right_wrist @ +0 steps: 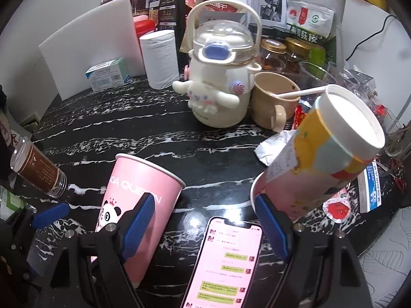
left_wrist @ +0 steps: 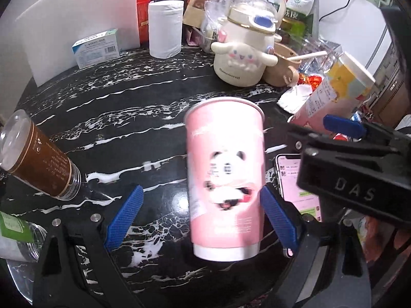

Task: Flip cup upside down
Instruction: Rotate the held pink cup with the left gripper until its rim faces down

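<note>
Black marble-patterned desk point(left_wrist: 108, 118) with white veining, cluttered along the back edge: white tissue roll point(left_wrist: 165, 29), cream cartoon-dog water jug with carry handle point(left_wrist: 241, 51), beige ceramic mug point(right_wrist: 274, 101) holding a white stick. Pink paper cup with panda print point(left_wrist: 226, 177) stands upright, mouth up, white rim at top and white base band at bottom; in the left wrist view it is motion-blurred. Lettering "PANDA QUEEN" partly legible on its side in the right wrist view. Left hand-held gripper point(left_wrist: 200, 218) is spread wide, blue pads either side of the cup; right pad looks close to the wall, left pad well apart, not clamped. Right hand-held gripper point(right_wrist: 205, 227) also spread wide, grasping nothing, over a lit smartphone with pink chat screen point(right_wrist: 226, 261) lying flat on the desk. Second paper cup, yellow and pink point(right_wrist: 326, 154), is tilted, just right of that gripper. Clear brown-labelled bottle point(left_wrist: 38, 159) is seen at far left.
</note>
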Tool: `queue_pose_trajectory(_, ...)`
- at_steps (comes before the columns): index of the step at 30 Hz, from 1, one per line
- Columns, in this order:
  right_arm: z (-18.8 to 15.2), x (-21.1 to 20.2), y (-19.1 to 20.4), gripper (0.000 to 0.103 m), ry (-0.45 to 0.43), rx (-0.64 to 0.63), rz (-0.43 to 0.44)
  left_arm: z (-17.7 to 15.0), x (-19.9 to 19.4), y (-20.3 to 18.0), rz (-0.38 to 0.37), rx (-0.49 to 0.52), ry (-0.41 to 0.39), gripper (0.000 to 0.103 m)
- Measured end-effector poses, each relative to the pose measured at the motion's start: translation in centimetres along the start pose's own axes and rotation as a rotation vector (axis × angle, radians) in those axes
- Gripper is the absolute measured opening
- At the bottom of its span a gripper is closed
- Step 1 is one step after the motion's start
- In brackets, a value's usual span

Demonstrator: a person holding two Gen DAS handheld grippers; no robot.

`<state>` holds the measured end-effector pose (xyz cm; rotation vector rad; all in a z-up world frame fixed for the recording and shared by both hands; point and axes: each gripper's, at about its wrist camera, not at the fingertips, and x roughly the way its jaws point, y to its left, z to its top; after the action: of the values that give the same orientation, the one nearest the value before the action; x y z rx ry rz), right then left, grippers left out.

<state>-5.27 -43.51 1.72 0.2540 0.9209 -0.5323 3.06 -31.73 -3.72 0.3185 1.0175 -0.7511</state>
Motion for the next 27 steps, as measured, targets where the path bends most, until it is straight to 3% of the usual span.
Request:
queue_pose_trajectory(5,0.2,0.2,-0.2,0.081,0.001,0.006,0.009,0.0,0.7,0.1,0.028,0.012,0.014,0.092)
queue_pose_trajectory(11,0.4,0.9,0.5,0.081,0.012,-0.002,0.035,-0.1,0.8,0.7,0.009,0.011,0.003,0.092)
queue_pose_trajectory(22,0.6,1.7,1.6,0.081,0.029,-0.008,0.089,-1.3,1.1,2.2,0.026,-0.008,0.059,0.089)
queue_pose_trajectory(25,0.6,2.0,1.9,0.081,0.036,-0.011,0.099,-1.5,2.2,2.5,-0.013,-0.028,0.108,0.074)
queue_pose_trajectory(27,0.5,2.0,2.0,0.081,0.038,-0.011,0.103,-1.7,2.3,2.6,-0.021,-0.031,0.102,0.072)
